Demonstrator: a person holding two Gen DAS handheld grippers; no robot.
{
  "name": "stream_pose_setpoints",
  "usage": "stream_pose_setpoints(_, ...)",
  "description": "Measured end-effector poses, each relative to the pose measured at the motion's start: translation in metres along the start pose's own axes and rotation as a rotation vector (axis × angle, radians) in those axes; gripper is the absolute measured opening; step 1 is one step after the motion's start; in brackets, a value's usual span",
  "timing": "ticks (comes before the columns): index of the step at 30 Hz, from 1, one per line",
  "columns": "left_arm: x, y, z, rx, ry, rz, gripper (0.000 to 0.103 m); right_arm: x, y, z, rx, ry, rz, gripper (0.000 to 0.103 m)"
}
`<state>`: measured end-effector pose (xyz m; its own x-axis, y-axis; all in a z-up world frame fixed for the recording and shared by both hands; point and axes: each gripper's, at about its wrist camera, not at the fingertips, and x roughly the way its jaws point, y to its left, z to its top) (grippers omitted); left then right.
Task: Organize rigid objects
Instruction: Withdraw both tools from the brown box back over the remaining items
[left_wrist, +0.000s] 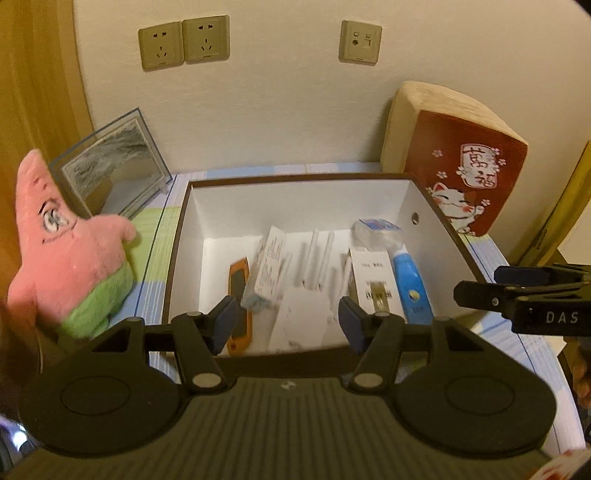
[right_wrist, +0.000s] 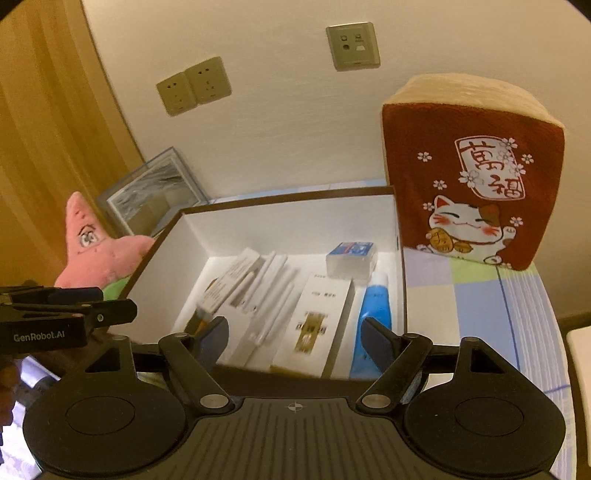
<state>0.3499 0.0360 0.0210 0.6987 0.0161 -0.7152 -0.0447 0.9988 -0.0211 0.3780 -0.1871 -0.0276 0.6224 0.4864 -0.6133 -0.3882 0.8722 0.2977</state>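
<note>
- Left gripper (left_wrist: 288, 321) hangs over the near edge of the box (left_wrist: 184, 221), jaws spread, nothing between the pads.
- Right gripper (right_wrist: 295, 341) sits beside it at the same edge, jaws spread wider and just as empty.
- Inside the box, just past the left gripper's tips: an orange cutter (left_wrist: 240, 302), a leaning carton (left_wrist: 267, 266), and white sticks (left_wrist: 317, 258) further in.
- Ahead of the right gripper: a flat white pack (right_wrist: 317, 325), with a blue tube (right_wrist: 373, 325) by its right finger.
- A small blue-topped case (right_wrist: 351, 258) lies beyond the tube, toward the far wall.
- Pink plush (left_wrist: 70, 251) stands outside, left of the left gripper.
- Red cat cushion (right_wrist: 472, 184) stands outside, beyond the box's right corner.
</note>
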Motion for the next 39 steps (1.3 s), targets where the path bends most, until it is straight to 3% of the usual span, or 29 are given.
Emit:
stream_pose_setpoints(24, -0.057, -0.006, -0.103, -0.057, 0.109, 0.022, 0.057, -0.040, 0.038, -0.094, -0.043, 0.132, 0.040, 0.076)
stream_pose_setpoints(39, -0.059, -0.008, -0.151, -0.078, 0.204, 0.036, 0.057, -0.037, 0.050, -0.135, -0.079, 0.198, 0.028, 0.076)
